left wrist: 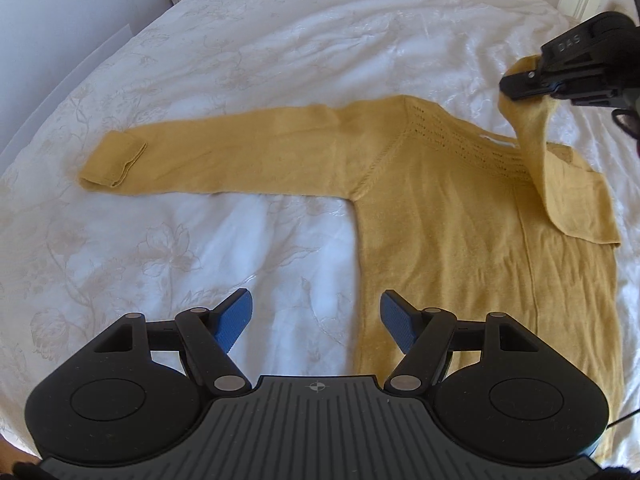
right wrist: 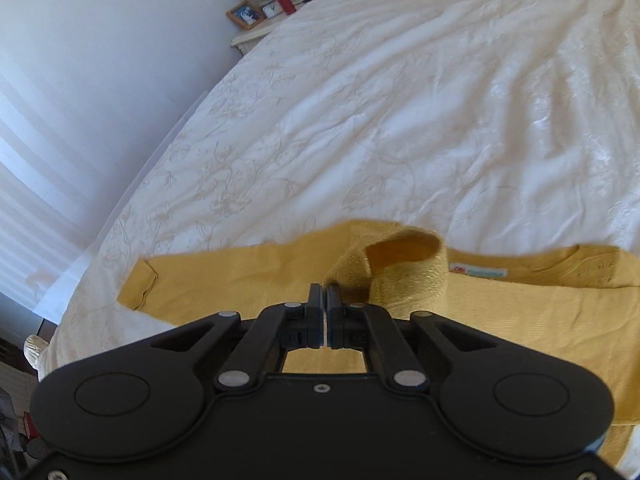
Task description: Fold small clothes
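One sleeve point(left wrist: 536, 136) pinched in my right gripper point(right wrist: 324, 292) to fold it over the yellow sweater point(left wrist: 440, 220) on the bed point(left wrist: 280, 40) — left gripper point(left wrist: 316, 320) jaws wide, waiting.

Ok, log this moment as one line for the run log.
phase: sleeve fold | right gripper: shut on right sleeve, lifted over sweater | left gripper: open, empty | left sleeve: flat on bed

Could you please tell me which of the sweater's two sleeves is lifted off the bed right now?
The right sleeve, pinched at its cuff by the shut right gripper, hangs raised above the yellow sweater. The left sleeve lies flat and outstretched, untouched.
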`<state>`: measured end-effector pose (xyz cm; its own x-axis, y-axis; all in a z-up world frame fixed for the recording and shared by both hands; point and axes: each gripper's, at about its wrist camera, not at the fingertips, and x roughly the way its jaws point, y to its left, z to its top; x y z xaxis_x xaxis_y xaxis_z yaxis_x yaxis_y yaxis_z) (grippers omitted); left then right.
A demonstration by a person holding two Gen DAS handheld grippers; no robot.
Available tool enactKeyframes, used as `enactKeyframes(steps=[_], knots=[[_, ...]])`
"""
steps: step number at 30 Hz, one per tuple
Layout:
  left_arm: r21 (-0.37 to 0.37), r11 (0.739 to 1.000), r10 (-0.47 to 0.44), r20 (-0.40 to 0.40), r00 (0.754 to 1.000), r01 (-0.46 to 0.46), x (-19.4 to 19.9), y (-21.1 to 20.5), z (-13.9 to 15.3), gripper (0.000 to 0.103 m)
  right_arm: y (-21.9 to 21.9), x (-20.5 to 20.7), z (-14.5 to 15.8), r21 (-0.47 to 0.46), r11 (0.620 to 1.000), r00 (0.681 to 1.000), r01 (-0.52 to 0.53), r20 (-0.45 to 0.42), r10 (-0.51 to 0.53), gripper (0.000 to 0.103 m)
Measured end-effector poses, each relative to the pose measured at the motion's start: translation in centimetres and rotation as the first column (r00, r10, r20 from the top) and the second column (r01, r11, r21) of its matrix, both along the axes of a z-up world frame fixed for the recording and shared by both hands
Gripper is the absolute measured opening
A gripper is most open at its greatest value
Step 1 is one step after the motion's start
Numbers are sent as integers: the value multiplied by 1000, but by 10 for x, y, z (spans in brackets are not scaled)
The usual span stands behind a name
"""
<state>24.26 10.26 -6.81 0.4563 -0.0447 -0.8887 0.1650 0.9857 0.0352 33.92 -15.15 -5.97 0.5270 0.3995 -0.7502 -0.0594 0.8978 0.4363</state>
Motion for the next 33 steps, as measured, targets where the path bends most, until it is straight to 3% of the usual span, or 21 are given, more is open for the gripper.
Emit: enactKeyframes(steps=[4, 6, 11, 12, 14, 18, 20, 24, 26, 31, 33], knots=[[2, 1000, -1, -9, 1000, 1, 9, 17, -6, 70, 45, 0, -20, -44, 997, 998, -69, -12, 69, 8], [2, 1000, -2, -10, 1000, 2, 13, 21, -9, 70, 57, -3, -24, -33, 995, 996, -93, -3, 93, 16], [-3, 1000, -19, 1, 1000, 19, 23, 20, -12, 70, 59, -18, -25, 3, 997, 996, -80, 25, 80, 18], [-6, 1000, -24, 5, 1000, 24, 26, 18, -12, 70, 54, -23, -26, 0, 998, 998, -63, 25, 63, 23], [-15, 999, -32, 20, 999, 32, 35, 11, -12, 70, 40, -33, -31, -22, 999, 1000, -25, 17, 25, 44], [-62, 997, -55, 33, 998, 57, 58, -10, -14, 70, 4, -56, -43, -90, 995, 999, 31, -12, -33, 52], [-81, 993, -78, 40, 996, 81, 72, -26, -18, 70, -15, -66, -50, -120, 991, 998, 57, -24, -60, 68], [-76, 989, -123, 64, 990, 127, 92, -58, -32, 70, -47, -82, -62, -159, 983, 994, 95, -47, -103, 80], [-68, 987, -141, 75, 987, 146, 99, -73, -40, 70, -59, -88, -70, -172, 980, 992, 101, -60, -113, 95], [-133, 969, -196, 94, 976, 207, 110, -93, -57, 70, -79, -104, -84, -184, 977, 988, 107, -87, -124, 103], [-117, 967, -216, 95, 972, 227, 112, -101, -62, 70, -85, -109, -89, -183, 977, 988, 106, -90, -124, 103]])
